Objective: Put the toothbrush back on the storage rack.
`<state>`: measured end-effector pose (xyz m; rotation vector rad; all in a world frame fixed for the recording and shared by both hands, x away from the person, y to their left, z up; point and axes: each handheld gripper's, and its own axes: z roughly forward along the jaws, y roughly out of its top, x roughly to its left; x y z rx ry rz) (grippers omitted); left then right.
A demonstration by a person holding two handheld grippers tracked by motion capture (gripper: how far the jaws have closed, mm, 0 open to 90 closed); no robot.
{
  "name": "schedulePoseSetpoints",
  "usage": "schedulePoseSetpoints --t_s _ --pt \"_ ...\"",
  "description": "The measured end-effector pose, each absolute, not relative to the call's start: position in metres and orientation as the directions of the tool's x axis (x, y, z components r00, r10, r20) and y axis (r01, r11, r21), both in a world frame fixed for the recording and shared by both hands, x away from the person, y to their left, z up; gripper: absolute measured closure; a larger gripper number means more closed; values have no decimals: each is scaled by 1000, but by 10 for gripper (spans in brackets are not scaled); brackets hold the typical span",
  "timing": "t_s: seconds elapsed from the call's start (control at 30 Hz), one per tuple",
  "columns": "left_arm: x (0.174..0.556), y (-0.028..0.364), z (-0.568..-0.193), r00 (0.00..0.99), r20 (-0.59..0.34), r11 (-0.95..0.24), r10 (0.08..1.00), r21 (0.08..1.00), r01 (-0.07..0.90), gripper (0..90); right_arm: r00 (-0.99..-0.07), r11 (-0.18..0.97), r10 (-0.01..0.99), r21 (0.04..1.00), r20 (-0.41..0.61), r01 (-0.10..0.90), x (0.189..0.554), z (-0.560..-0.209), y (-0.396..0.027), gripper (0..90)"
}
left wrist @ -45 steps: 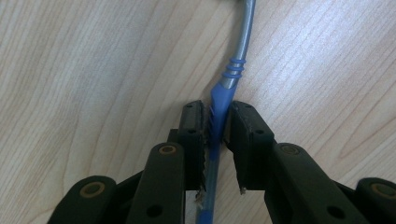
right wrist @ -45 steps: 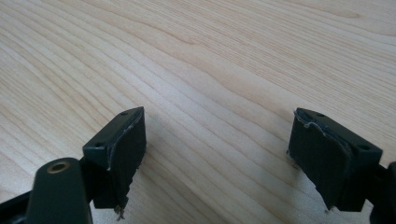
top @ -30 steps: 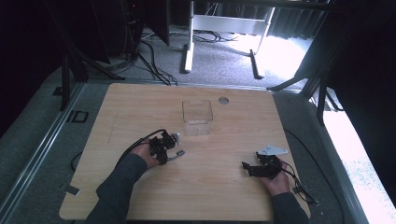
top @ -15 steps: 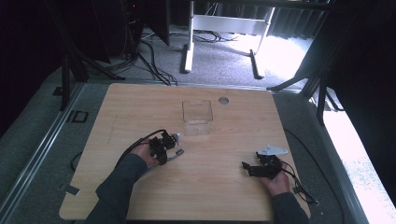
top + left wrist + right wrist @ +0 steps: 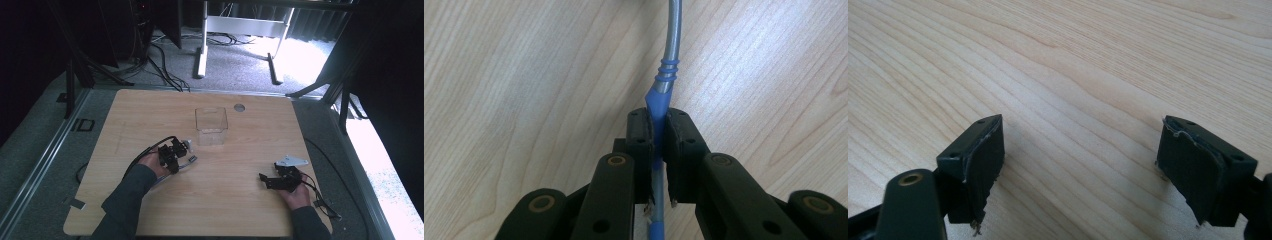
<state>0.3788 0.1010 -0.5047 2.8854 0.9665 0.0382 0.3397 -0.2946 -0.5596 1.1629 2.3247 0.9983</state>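
1. Far left of the high view: a grey floor strip runs along the wooden table [image 5: 150,110], whose light boards carry everything listed below.
2. Your left gripper [image 5: 176,156] lies low over the table's left half, with your sleeve and hand coming in from the bottom edge and its black cable looping behind it.
3. In the left gripper view, the left gripper [image 5: 659,135] has its jaws pressed together on a thin tool [image 5: 669,60]: a blue handle is clamped between the pads and a grey metal shaft runs out past the tips over the wood. The jaws have just been closing onto it.
4. In the high view the same tool [image 5: 189,161] shows as a short grey piece sticking out to the right of your left gripper, resting on or just above the table; you cannot tell which.
5. Centre, farther from you: a clear box [image 5: 211,125] stands upright on the table, well apart from both grippers. A small round grey plug [image 5: 239,107] sits in the tabletop just beyond it to the right.
6. Right: your right gripper [image 5: 265,179] rests near the table's right edge, its grey plate on top.
7. In the right gripper view, the right gripper [image 5: 1078,165] has its jaws spread wide with bare wood between the pads.
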Motion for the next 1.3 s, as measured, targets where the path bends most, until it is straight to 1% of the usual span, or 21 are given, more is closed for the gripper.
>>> schedulePoseSetpoints --t_s 0.6,0.83,1.3 --pt "379 108 -492 779 -2 -769 627 158 620 820 -599 413 801 726 -2 550 340 -560 -295 187" --pt "379 113 -484 763 -10 -744 646 215 633 820 -599 413 801 726 -2 550 340 -560 -295 187" --pt "379 117 -474 741 -12 -711 671 273 648 820 -599 413 801 726 -2 550 340 -560 -295 187"
